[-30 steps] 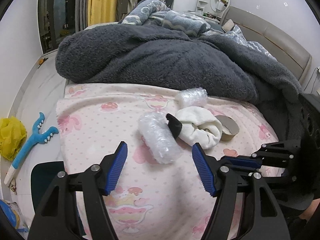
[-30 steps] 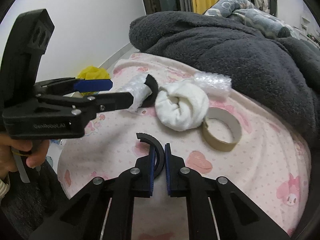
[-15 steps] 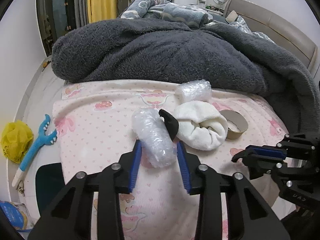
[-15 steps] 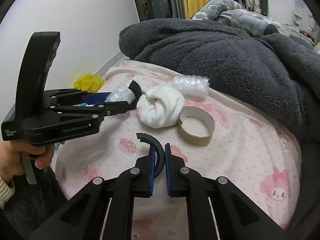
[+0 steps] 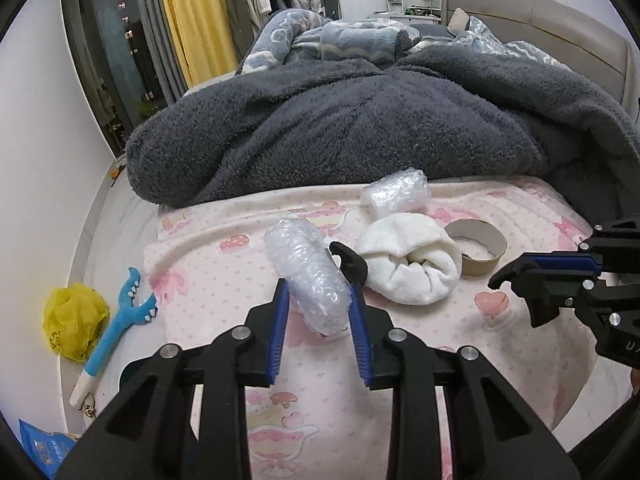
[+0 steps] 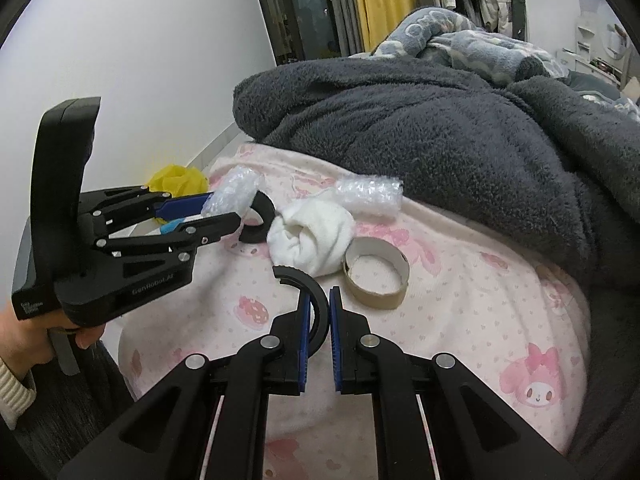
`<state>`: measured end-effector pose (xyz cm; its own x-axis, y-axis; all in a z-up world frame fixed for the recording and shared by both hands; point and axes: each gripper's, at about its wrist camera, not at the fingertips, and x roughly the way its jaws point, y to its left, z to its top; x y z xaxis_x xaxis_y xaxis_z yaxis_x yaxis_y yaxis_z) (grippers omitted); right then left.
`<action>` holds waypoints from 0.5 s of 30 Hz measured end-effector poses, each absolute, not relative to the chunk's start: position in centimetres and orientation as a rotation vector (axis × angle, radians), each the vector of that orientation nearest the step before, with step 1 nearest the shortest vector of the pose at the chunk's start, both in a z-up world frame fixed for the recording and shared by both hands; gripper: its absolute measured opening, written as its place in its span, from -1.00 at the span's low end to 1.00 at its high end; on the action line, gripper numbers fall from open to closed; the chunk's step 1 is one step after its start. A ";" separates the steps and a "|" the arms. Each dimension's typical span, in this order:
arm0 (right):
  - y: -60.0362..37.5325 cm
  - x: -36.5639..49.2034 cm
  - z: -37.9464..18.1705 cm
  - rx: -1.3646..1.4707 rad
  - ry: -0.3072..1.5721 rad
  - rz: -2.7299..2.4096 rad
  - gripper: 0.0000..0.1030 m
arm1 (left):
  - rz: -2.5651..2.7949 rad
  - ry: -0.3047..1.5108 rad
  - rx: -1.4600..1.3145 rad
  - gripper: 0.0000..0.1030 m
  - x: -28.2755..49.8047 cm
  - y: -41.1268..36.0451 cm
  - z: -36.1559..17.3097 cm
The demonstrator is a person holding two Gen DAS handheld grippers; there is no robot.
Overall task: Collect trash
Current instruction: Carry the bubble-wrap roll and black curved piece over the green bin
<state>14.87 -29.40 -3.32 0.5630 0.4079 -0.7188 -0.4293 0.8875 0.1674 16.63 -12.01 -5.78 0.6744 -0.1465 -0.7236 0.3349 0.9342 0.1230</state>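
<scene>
**Left tongs pinch the near bubble roll**

The left tongs [image 5: 318,308] are pinching a bubble wrap roll [image 5: 306,274] on the pink sheet [image 5: 400,420]. A blue pad presses on each side of the roll's near end. The roll is long. Its long side runs from near to far and leans a little to the left at the far end. So the pads squeeze it across its short way, which looks like a good hold. The roll looks soft and should squash a bit.

The right tongs [image 6: 319,312] are pressed on a black curved piece [image 6: 306,284]. They hang over the sheet, right of the roll and apart from it. The left tongs are the ones at the roll.

More bits lie on the sheet: a second bubble roll [image 5: 396,196] far back by the gray blanket [image 5: 340,128], a white cloth [image 5: 408,268], a cardboard ring [image 5: 478,250] to its right, and a black ring [image 6: 256,222] touching the held roll.

I think the next move is to lift the roll straight up.
</scene>
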 end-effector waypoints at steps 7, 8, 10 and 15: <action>-28.5 15.2 -2.5 -0.014 0.822 0.502 -0.82 | -0.302 0.764 0.202 -0.38 16.0 -11.1 -4.4; -28.4 15.2 -2.4 -0.011 0.819 0.503 -0.82 | -0.307 0.765 0.193 -0.38 16.0 -11.1 -4.3; -28.2 15.2 -2.1 -0.006 0.813 0.503 -0.82 | -0.316 0.765 0.172 -0.38 15.8 -10.8 -4.1; -28.6 15.3 -1.5 0.036 0.803 0.494 -0.82 | -0.331 0.764 0.128 -0.38 15.4 -9.9 -3.7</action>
<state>15.33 -28.57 -1.46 0.5878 0.4371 -0.6807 -0.4099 0.8864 0.2151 15.44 -9.88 -3.72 0.6730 -0.2473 -0.6971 0.3398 0.9405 -0.0057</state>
